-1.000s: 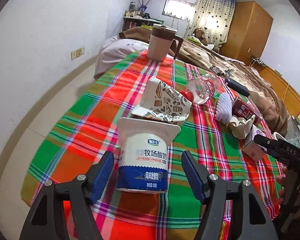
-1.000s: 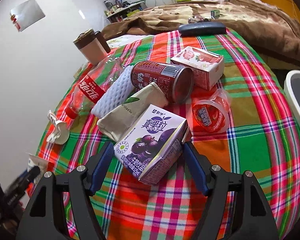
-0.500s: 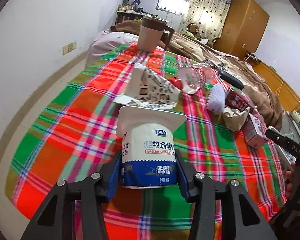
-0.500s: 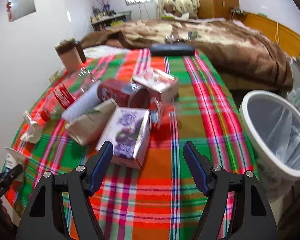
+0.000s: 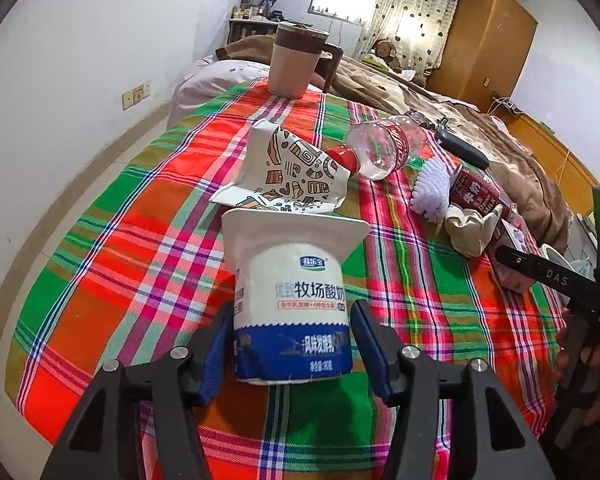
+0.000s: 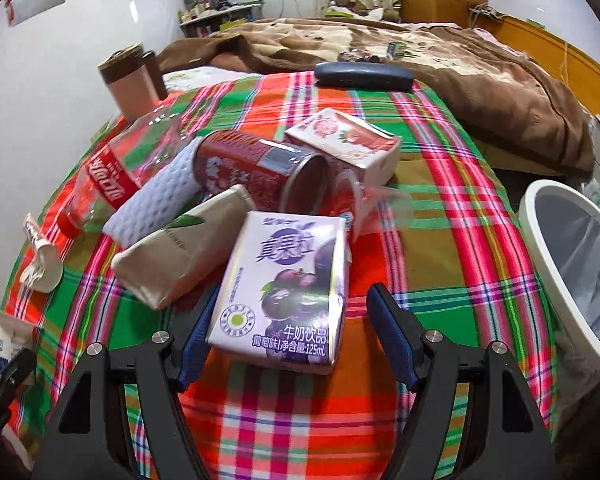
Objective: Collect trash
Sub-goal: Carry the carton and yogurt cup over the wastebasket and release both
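Observation:
My left gripper (image 5: 292, 350) is shut on a white and blue yogurt cup (image 5: 290, 300) and holds it over the plaid cloth (image 5: 140, 240). Behind it lie a patterned paper cup (image 5: 292, 172) and a clear cola bottle (image 5: 384, 146). My right gripper (image 6: 290, 340) is open, its blue pads either side of a purple grape milk carton (image 6: 286, 292), which lies tilted on the cloth. A white bin (image 6: 576, 272) with a clear liner stands at the right edge of the right wrist view.
Around the carton lie a beige pouch (image 6: 180, 256), a white foam net (image 6: 160, 196), a red can (image 6: 260, 172), a strawberry carton (image 6: 348, 144) and a clear plastic cup (image 6: 372, 200). A brown mug (image 5: 294, 62) and a dark case (image 6: 364, 76) sit farther back.
My left gripper closed on the yogurt cup and lifted it slightly. My right gripper drew back from the purple carton, then came forward around it again, still open.

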### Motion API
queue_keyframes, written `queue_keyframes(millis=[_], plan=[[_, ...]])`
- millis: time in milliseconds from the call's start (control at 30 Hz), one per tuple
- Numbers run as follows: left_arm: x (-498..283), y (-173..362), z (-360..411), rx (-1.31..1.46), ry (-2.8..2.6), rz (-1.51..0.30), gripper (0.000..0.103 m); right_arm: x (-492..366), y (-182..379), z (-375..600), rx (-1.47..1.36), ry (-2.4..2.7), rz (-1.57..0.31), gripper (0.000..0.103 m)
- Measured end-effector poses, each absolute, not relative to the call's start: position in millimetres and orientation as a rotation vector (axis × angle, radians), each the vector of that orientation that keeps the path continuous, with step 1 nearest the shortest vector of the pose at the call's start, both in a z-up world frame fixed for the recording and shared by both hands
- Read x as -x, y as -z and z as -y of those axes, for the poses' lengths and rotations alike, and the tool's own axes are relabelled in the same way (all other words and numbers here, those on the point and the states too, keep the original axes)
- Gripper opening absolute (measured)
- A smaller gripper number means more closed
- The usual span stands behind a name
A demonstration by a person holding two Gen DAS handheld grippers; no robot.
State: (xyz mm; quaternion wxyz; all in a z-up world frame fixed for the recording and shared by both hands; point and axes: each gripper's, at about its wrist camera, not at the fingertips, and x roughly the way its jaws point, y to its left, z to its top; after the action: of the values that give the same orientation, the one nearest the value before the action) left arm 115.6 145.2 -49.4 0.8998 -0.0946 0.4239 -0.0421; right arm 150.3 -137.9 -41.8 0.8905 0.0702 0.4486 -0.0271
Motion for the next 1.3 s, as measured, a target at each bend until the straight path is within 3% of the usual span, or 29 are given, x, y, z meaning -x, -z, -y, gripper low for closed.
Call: queue_keyframes(millis=[67, 100, 167, 767, 1300], plan=[[-117, 49, -146, 0.207, 0.090, -0.876, 0.057, -149, 42, 141, -0.160, 0.054, -0.929, 0.069], [-117, 49, -145, 0.213, 0.089, -0.876, 0.057, -149, 42, 143, -0.163, 0.053, -0.927, 0.057], [-118, 49, -144, 0.207, 0.082, -0.876, 0.048, -147, 43, 144, -0.165, 0.062, -0.924, 0.057], [-106, 18, -115, 0.176, 0.129, -0.806, 0.048, -117, 28, 159, -0.223, -0.028, -0.839, 0.056], [-123, -10, -11, 0.087, 0.343, -0.775, 0.048, -89, 3, 214, -0.256, 0.031, -0.766, 0.056]])
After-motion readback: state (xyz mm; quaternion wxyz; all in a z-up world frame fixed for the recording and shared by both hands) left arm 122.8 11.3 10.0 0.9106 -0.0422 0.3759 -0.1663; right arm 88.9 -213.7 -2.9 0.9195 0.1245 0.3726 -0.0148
